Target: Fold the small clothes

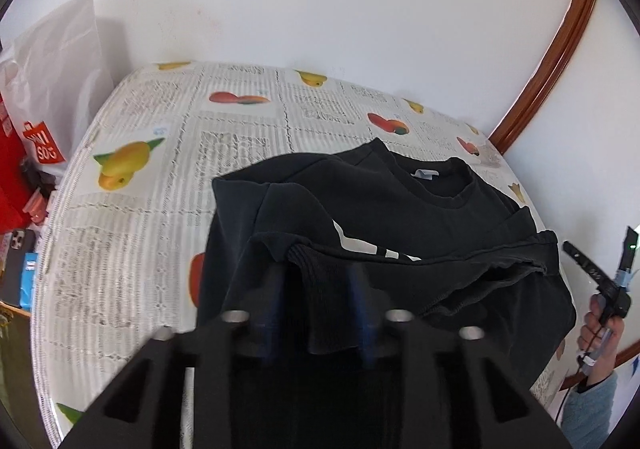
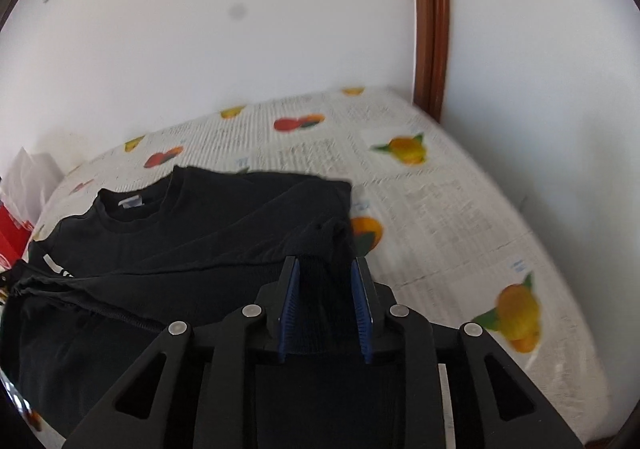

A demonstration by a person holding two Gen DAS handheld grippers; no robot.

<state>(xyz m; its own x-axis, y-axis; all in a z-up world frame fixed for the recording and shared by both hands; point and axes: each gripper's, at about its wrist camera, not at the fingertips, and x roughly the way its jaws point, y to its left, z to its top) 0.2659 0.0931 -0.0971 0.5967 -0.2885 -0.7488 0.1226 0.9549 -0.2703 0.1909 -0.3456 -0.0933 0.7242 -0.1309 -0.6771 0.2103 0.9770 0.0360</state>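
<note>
A black sweatshirt (image 1: 400, 209) lies partly folded on the table, collar and white label toward the wall, with its ribbed hem brought up over the white chest print. My left gripper (image 1: 318, 269) stands over the hem's left part. Its blue pads (image 1: 276, 289) are spread apart, and ribbed cloth lies loosely between them without being pinched. In the right wrist view the same sweatshirt (image 2: 220, 229) fills the left and centre. My right gripper (image 2: 325, 261) is at its right side, with its pads (image 2: 289, 301) apart and ribbed cloth lying in the gap.
The table wears a newspaper-and-fruit print cloth (image 1: 160, 229) and stands against a white wall. A white shopping bag (image 1: 60, 69), red packages and a phone (image 1: 20, 241) crowd the left edge. A brown wooden frame (image 2: 430, 29) rises at the back right. A hand (image 1: 600, 325) in a pale blue sleeve shows far right.
</note>
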